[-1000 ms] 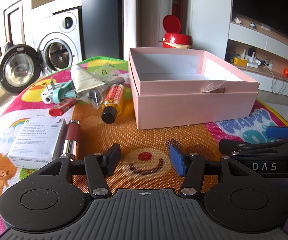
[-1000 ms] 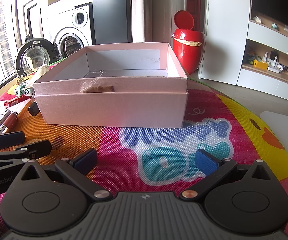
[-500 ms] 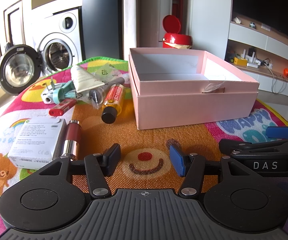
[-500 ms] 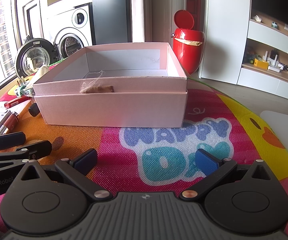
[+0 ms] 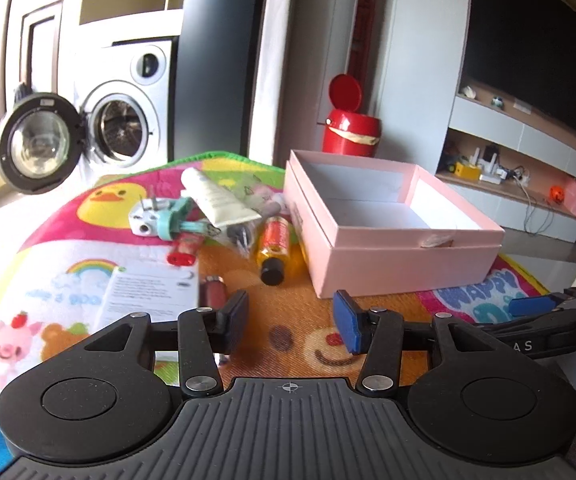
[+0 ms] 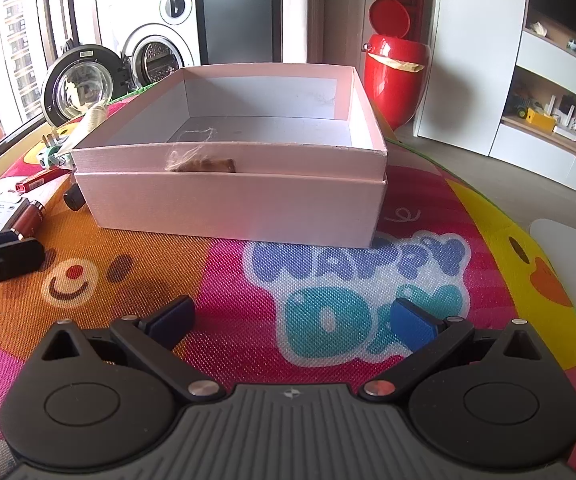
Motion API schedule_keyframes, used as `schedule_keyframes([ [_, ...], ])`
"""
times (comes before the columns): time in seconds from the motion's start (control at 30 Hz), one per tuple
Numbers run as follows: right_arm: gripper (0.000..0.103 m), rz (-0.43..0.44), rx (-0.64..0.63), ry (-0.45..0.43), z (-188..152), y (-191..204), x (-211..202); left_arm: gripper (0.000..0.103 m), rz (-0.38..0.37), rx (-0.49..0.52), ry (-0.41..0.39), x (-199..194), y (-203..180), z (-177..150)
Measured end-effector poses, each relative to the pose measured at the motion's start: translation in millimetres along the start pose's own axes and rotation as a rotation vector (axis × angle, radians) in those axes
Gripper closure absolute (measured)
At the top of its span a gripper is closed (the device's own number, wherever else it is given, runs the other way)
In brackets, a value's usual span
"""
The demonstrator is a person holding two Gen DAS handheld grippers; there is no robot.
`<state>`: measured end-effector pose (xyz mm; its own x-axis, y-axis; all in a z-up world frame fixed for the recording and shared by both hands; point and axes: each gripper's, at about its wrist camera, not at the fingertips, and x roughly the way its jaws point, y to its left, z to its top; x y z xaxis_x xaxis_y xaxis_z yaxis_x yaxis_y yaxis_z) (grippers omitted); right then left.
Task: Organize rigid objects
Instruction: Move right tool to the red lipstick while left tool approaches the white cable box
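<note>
An empty pink box [image 5: 408, 258] stands on the colourful mat, also straight ahead in the right wrist view [image 6: 228, 204]. Left of it lie a yellow bottle with a black cap [image 5: 275, 248], a white tube [image 5: 216, 196], a red lighter [image 5: 184, 249], a white plug [image 5: 146, 221], a brown lipstick [image 5: 213, 291] and a white carton [image 5: 152, 292]. My left gripper [image 5: 292, 324] hovers over the mat near the lipstick, its jaws closing with nothing between them. My right gripper [image 6: 292, 318] stands open and empty in front of the box.
A red bin [image 5: 350, 128] with its lid up stands behind the box. A washing machine [image 5: 128, 120] with its door open is at the back left. The mat's edge [image 6: 548, 280] curves off to the right, with floor and shelves beyond.
My left gripper has risen and shifted left toward the loose items, and its jaws have narrowed a little. The right gripper has stayed where it was.
</note>
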<state>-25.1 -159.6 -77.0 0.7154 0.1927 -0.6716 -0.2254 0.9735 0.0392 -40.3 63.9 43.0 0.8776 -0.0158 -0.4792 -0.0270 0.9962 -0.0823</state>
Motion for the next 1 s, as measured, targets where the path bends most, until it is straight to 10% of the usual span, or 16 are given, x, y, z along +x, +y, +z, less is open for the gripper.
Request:
schedule_keyframes([
  [0.13, 0.0, 0.001, 0.004, -0.008, -1, -1, 0, 0.052, 0.121, -0.054, 0.011, -2, 54, 20],
  [0.33, 0.0, 0.011, 0.006, -0.01, -3, -5, -3, 0.052, 0.047, -0.218, 0.138, 30, 90, 16],
  [0.53, 0.003, 0.065, -0.054, -0.01, -2, 4, -8, 0.051, 0.032, -0.042, 0.149, 29, 57, 6],
  [0.83, 0.052, 0.429, -0.134, 0.039, 42, 84, -11, 0.048, 0.159, 0.13, 0.102, 20, 53, -2],
  [1.0, 0.073, 0.322, -0.156, 0.064, 60, 113, 18, 0.052, 0.156, -0.005, 0.106, 8, 92, 4],
])
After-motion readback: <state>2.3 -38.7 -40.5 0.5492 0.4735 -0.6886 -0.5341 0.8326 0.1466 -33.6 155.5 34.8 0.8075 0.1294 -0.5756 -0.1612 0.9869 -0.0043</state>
